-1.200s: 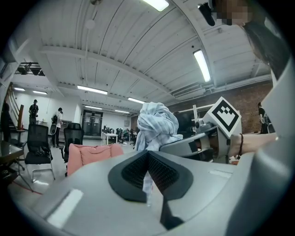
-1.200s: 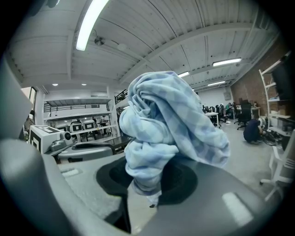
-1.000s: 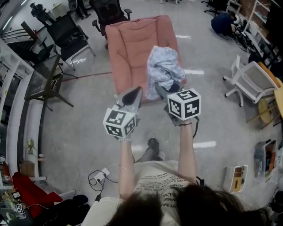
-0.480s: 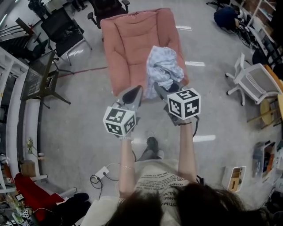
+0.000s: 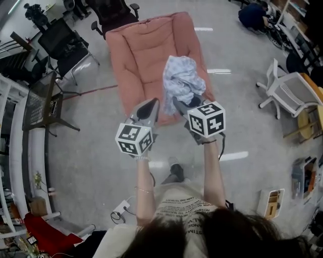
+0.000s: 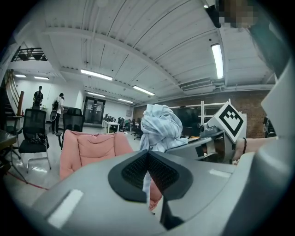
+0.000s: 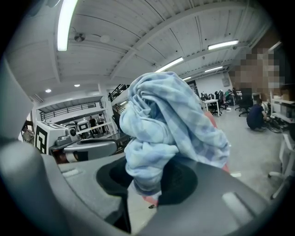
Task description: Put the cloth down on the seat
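A crumpled pale blue checked cloth (image 5: 182,80) hangs bunched from my right gripper (image 5: 179,103), whose jaws are shut on its lower folds. In the right gripper view the cloth (image 7: 166,124) fills the middle and hides the fingertips (image 7: 145,184). It is held in the air over the front right part of the pink padded seat (image 5: 141,55). My left gripper (image 5: 149,106) is level beside it on the left, shut with nothing in it, its pads (image 6: 147,154) meeting. From the left gripper view the cloth (image 6: 159,126) and the pink seat (image 6: 90,150) lie ahead.
Black office chairs (image 5: 65,38) stand behind and left of the seat, with a dark folding stand (image 5: 43,101) at the left. A white chair (image 5: 290,93) is at the right. A person crouches far back right (image 5: 252,15). A cable and plug strip (image 5: 121,209) lie by my feet.
Both grippers have moved forward towards the pink seat, the right one carrying the cloth. The seat now lies nearer and the cloth hangs over its front right part.
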The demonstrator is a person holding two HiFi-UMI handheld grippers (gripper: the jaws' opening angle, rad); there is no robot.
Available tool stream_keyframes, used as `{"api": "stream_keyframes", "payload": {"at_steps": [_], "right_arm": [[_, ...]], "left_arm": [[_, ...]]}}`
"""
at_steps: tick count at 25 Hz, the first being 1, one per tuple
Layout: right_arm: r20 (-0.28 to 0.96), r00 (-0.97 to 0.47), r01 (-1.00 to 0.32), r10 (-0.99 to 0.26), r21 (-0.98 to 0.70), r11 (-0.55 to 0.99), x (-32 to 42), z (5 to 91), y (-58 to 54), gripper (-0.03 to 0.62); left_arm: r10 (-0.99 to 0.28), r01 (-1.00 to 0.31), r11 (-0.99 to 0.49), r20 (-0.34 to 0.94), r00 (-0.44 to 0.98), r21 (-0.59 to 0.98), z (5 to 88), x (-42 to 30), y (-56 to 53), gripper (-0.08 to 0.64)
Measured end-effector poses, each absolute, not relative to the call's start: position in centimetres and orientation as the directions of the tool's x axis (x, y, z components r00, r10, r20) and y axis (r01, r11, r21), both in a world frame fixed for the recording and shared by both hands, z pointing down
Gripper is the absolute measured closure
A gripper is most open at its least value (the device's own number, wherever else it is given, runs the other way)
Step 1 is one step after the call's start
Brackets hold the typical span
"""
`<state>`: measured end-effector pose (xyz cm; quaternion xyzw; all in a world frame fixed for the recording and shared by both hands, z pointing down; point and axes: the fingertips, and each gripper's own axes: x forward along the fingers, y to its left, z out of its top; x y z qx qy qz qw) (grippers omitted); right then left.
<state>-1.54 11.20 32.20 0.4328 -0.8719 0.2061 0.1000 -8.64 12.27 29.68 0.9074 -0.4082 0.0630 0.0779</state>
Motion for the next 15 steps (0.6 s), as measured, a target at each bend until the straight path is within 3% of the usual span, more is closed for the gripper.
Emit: {"api": "stream_keyframes", "payload": {"at_steps": [15], "right_arm": [[0.353, -0.568, -0.823, -0.744, -0.263, 0.503, -0.8, 31.8, 4.1, 0.465]], "left_arm": [[-0.715, -0.728, -0.680, 0.145, 0.684, 0.087, 28.6, -9.1, 4.7, 0.560]]}}
